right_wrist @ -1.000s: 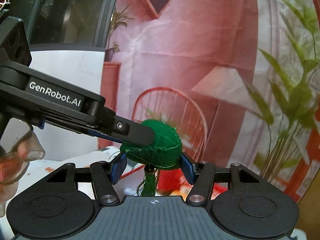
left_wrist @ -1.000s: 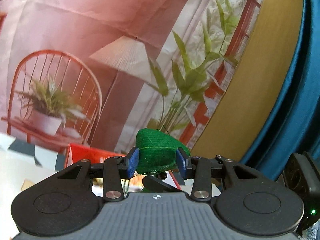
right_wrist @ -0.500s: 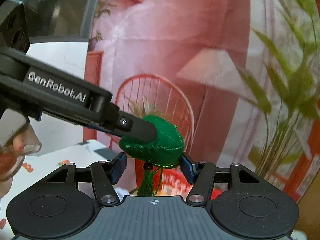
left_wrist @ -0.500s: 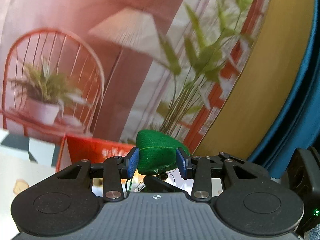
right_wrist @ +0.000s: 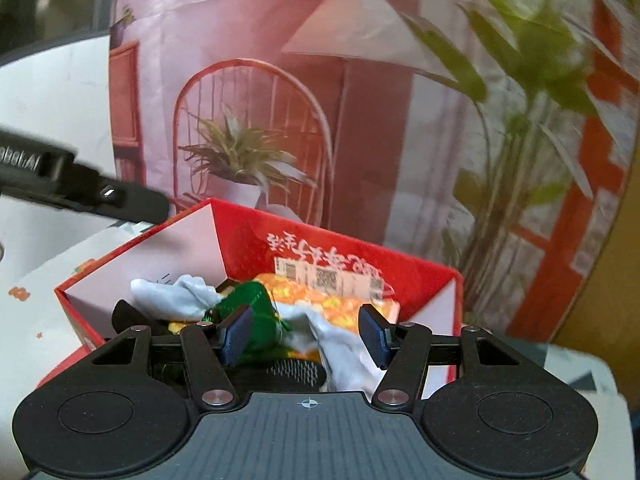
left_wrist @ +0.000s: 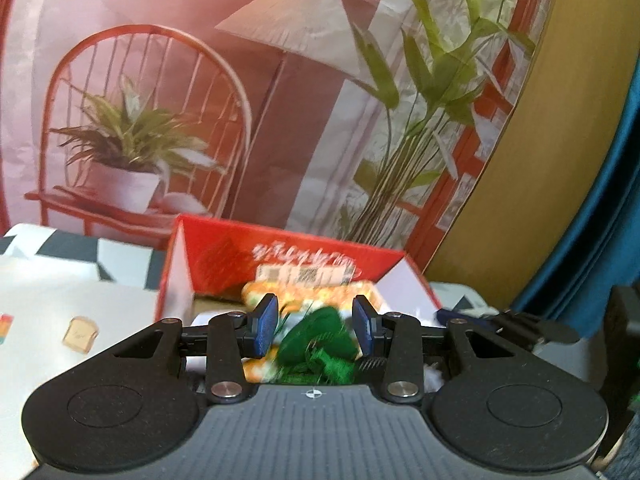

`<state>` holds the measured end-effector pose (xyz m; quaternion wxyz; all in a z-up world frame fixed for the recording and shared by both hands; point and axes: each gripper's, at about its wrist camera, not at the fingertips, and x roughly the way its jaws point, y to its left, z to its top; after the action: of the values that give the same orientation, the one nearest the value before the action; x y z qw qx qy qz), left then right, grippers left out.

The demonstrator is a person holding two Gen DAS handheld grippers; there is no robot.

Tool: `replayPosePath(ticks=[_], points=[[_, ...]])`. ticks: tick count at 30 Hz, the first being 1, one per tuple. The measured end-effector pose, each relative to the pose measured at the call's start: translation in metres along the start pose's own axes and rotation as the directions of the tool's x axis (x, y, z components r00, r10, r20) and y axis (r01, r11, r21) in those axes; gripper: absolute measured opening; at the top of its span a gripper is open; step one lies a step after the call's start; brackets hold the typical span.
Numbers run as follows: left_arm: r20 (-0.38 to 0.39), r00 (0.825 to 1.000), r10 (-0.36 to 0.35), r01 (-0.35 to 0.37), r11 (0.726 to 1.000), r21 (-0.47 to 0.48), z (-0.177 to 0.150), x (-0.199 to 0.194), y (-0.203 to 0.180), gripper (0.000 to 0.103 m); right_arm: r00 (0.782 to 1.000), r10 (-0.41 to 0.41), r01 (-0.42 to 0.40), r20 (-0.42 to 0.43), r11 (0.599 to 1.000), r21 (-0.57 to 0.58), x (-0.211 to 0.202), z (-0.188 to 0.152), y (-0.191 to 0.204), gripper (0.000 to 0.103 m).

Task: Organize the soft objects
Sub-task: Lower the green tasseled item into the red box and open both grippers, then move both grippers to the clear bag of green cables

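A green stuffed pouch with a tassel (left_wrist: pixel 318 346) lies inside the open red cardboard box (left_wrist: pixel 288 256), blurred, below and between my left gripper's blue pads. My left gripper (left_wrist: pixel 314 324) is open and holds nothing. In the right wrist view the same green pouch (right_wrist: pixel 256 314) rests in the red box (right_wrist: pixel 256 236) beside white-grey socks (right_wrist: pixel 176 298) and an orange-patterned cloth (right_wrist: pixel 320 300). My right gripper (right_wrist: pixel 306 334) is open and empty just above the box's near side. The left gripper's finger (right_wrist: pixel 120 198) shows at the left.
The box stands on a white table with small printed pictures (left_wrist: pixel 80 334). A printed backdrop with a chair, lamp and plants hangs behind (left_wrist: pixel 280 100). A blue curtain (left_wrist: pixel 600 240) is at the right. A black item (right_wrist: pixel 126 316) lies in the box.
Both grippers held the green pouch in the air together; both have opened and it has dropped into the red box. The views have tilted down toward the box.
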<state>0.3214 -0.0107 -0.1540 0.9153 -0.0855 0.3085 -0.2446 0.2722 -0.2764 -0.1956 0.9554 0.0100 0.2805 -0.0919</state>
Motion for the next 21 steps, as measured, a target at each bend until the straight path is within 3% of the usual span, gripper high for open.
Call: replayPosePath(ticks=[12, 21], points=[[-0.088, 0.994, 0.059, -0.062, 0.998, -0.026, -0.092, -0.054, 0.017, 0.042, 0.998, 0.02, -0.028, 0.066, 0.992, 0.123, -0.075, -0.049, 0.018, 0.055], [-0.182, 0.977, 0.108, -0.121, 0.991, -0.058, -0.156, -0.054, 0.025, 0.042, 0.996, 0.06, -0.054, -0.069, 0.994, 0.091, -0.087, -0.114, 0.052, 0.055]])
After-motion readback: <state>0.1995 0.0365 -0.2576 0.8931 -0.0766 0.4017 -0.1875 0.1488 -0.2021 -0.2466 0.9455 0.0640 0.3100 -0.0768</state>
